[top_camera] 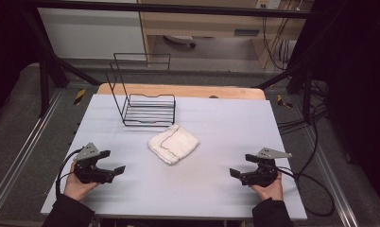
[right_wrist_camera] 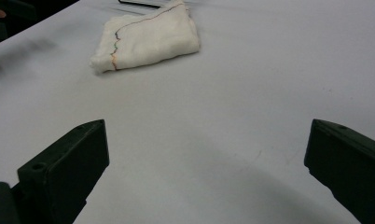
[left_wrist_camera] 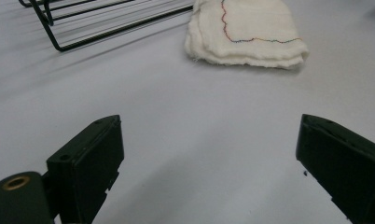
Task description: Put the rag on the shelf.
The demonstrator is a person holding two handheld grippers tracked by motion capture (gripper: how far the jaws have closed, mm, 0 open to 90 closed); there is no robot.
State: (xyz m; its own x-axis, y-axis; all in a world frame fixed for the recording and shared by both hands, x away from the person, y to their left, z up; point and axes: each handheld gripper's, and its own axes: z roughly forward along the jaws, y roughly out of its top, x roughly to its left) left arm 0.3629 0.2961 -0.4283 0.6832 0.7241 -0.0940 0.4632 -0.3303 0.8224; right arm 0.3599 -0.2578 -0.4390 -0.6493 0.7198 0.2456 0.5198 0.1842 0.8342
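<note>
Nothing of the work looks begun, as far as these views allow a judgement; the folded white cloth [top_camera: 173,144] lies flat on the pale grey table [top_camera: 216,189], near its middle and just in front of the black wire rack [top_camera: 145,101], close to the rack's front rail though whether it touches it cannot be told; no jaw is on it, and both tools sit well apart from it on the near side. The left gripper [top_camera: 113,161] is held low at the person's left with its jaws spread wide and empty, and in the left gripper view the cloth [left_wrist_camera: 245,33] lies ahead and a little to the right, its wavy coloured stitching running across the top layer; the right gripper [top_camera: 235,173] is likewise spread and holds nothing, and in the right gripper view the cloth [right_wrist_camera: 146,38] lies ahead and to the left. Everything therefore seems left to do: the reach, the pinch on the cloth, and whatever placing follows, the rack being the likely place for it. As for containers, the rack stands upright toward the far edge of the table; its wire floor is bare.
</note>
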